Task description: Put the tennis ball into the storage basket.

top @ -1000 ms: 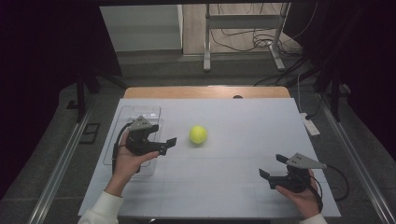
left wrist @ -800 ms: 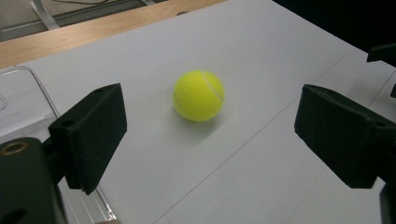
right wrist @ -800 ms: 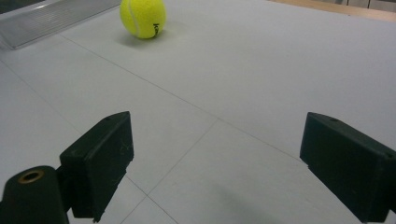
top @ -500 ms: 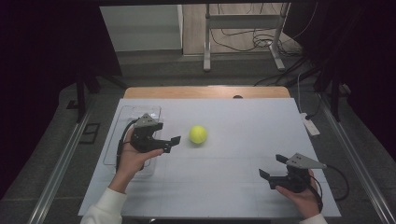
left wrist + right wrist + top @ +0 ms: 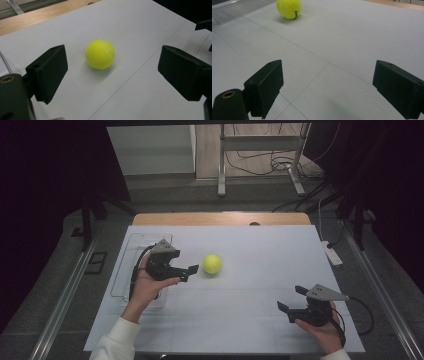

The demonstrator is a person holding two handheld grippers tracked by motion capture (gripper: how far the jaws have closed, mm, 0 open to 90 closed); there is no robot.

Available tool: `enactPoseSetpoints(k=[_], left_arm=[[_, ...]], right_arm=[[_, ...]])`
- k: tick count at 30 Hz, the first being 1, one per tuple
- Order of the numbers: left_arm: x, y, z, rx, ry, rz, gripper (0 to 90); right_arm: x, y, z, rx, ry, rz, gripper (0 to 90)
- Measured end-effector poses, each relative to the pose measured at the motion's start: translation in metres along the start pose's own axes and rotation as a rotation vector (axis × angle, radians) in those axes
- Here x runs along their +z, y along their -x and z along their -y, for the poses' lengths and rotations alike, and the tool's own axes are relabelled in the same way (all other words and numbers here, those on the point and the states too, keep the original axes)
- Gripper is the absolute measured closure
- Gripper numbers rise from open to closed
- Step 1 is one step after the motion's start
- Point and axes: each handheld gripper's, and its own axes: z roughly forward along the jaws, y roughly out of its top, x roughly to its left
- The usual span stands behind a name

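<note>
A yellow tennis ball (image 5: 212,264) lies on the white table sheet (image 5: 250,250), a little left of centre. My left gripper (image 5: 189,272) is held just left of the ball, pointing at it, open and short of touching. In the left gripper view the ball (image 5: 100,54) sits ahead of the wide-apart black jaws of the left gripper (image 5: 115,67), not between them. My right gripper (image 5: 290,298) rests open near the front right of the sheet. In the right gripper view the right gripper (image 5: 327,82) has nothing between its jaws, and the ball (image 5: 288,8) is far off at the top left.
A clear plastic tray (image 5: 125,270) lies at the sheet's left edge, under the left hand; its rim (image 5: 237,10) appears in the right gripper view. A bare wooden strip (image 5: 220,218) runs along the table's far edge. A white remote-like object (image 5: 332,254) lies off the right side.
The left gripper has shifted a little to the right, closer to the ball. The right gripper and the ball have stayed where they were.
</note>
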Motion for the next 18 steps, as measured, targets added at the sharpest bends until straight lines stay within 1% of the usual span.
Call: enactPoseSetpoints(k=[8,13,15,17,18], left_arm=[[0.004,0.000,-0.001,0.004,-0.014,0.002,10.3],[0.008,0.001,-0.001,0.009,-0.031,0.006,10.2],[0.010,0.002,-0.002,0.005,-0.030,0.009,10.2],[0.015,0.005,-0.007,0.017,-0.042,0.010,10.2],[0.015,0.005,-0.007,0.017,-0.042,0.010,10.2]], right_arm=[[0.000,0.000,0.000,-0.001,-0.002,0.000,10.2],[-0.001,0.000,0.000,0.001,-0.002,0.005,10.2],[-0.001,0.001,0.001,0.004,-0.003,0.004,10.2],[0.000,0.001,0.001,0.004,-0.004,0.003,10.2],[0.000,0.001,0.001,0.004,-0.004,0.003,10.2]])
